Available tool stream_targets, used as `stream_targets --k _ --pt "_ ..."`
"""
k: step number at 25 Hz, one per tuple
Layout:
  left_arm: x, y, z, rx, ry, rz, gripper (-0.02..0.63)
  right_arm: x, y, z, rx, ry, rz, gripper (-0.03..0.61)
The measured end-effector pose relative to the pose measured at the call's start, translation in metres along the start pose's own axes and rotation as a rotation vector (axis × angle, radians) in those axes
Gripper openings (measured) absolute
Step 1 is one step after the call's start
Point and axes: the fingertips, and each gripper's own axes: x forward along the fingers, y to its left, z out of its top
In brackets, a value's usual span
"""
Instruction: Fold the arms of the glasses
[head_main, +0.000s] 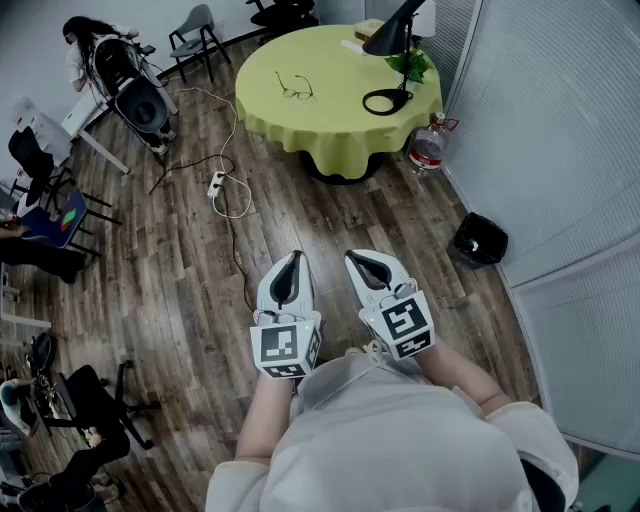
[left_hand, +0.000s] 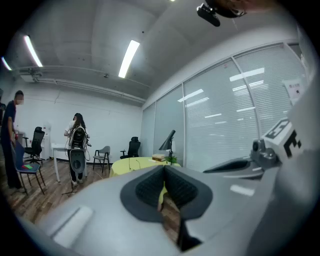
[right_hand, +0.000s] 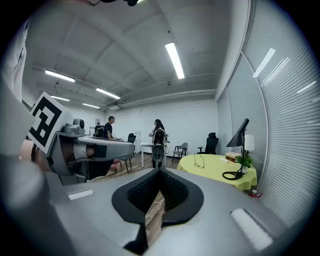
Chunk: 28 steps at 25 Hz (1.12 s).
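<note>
1. State of the tongs. I hold both tongs close in front of my body, side by side and slightly apart. The left tongs (head_main: 292, 262) are clenched: the left gripper view shows the pads meeting at the tip with nothing between them. The right tongs (head_main: 362, 262) are clenched and empty in the same way.

2. Location of the task's thing. The glasses (head_main: 295, 88) lie on the round surface (head_main: 330, 130) with the yellow-green cloth, toward its left part in the head view. A black lamp (head_main: 392, 60) and a small plant (head_main: 410, 66) occupy the opposite side, clear of the glasses. Both arms of the glasses appear unfolded, though the glasses are too small here to confirm this.

3. Governing relation. The glasses are straight ahead and well apart from both tongs, with open wooden floor (head_main: 200, 270) between us. A power strip (head_main: 217, 183) and its cable (head_main: 238, 240) lie on that floor, left of the direct line.
   - In the head view the left tongs point almost directly at the glasses; the right tongs stand offset to the right.
   - In the right gripper view the glasses sit to the right of the line of the jaws.
   - Neither hand is meaningfully nearer at this range.

4. Long axis. I cannot fix the orientation of the frame from here. I would read it again at the surface's edge.

5. Assessment. Folding has not begun. The next move, as I judge it, is to approach the surface and release both tongs.
</note>
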Motion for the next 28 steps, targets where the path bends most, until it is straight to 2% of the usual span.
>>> stream_targets --k 7,16,22,28 --pt "0.009 0.002 -0.002 0.017 0.007 -0.006 0.006 0.007 -0.005 -0.001 0.013 -0.001 -0.008 -0.002" --pt "0.023 0.0 -0.014 0.012 0.043 -0.017 0.006 0.013 -0.019 -0.017 0.084 0.018 -0.035 -0.003" --pt "0.037 0.013 -0.027 -0.018 0.069 -0.011 0.006 0.027 -0.023 -0.029 0.074 0.063 -0.037 -0.003" --pt "0.068 0.044 -0.04 -0.036 0.085 -0.036 0.006 0.07 -0.034 -0.038 0.072 0.103 -0.064 -0.002"
